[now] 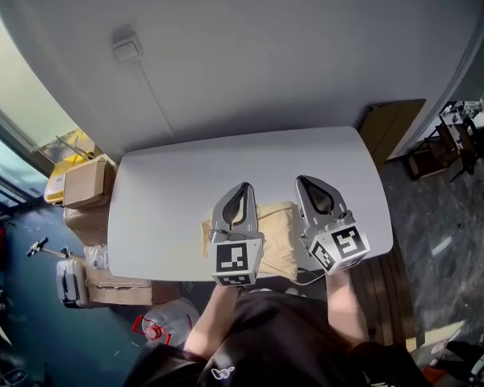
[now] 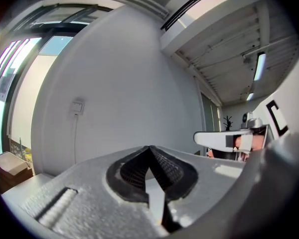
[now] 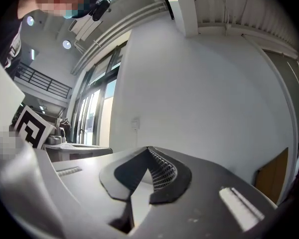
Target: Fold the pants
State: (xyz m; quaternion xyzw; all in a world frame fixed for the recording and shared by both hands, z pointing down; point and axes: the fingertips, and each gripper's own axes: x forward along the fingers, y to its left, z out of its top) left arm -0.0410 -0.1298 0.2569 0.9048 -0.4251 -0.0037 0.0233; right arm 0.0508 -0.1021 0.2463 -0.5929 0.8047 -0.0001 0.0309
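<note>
The beige pants [image 1: 276, 232] lie folded into a compact pile on the white table [image 1: 169, 208], near its front edge. In the head view my left gripper [image 1: 243, 187] hangs above the pile's left part, jaws shut and empty. My right gripper [image 1: 307, 181] is held above the pile's right edge, also shut with nothing in it. Both point level toward the far wall. In the left gripper view the left gripper [image 2: 149, 147] has its tips meeting, with only the wall beyond. The right gripper [image 3: 149, 149] in the right gripper view looks the same. The grippers hide parts of the pile.
Cardboard boxes [image 1: 85, 182] and a yellow item stand on the floor left of the table. A water jug [image 1: 165, 322] sits at the lower left. A brown board [image 1: 391, 127] leans at the right. A wall socket [image 1: 127, 48] with a cable is behind the table.
</note>
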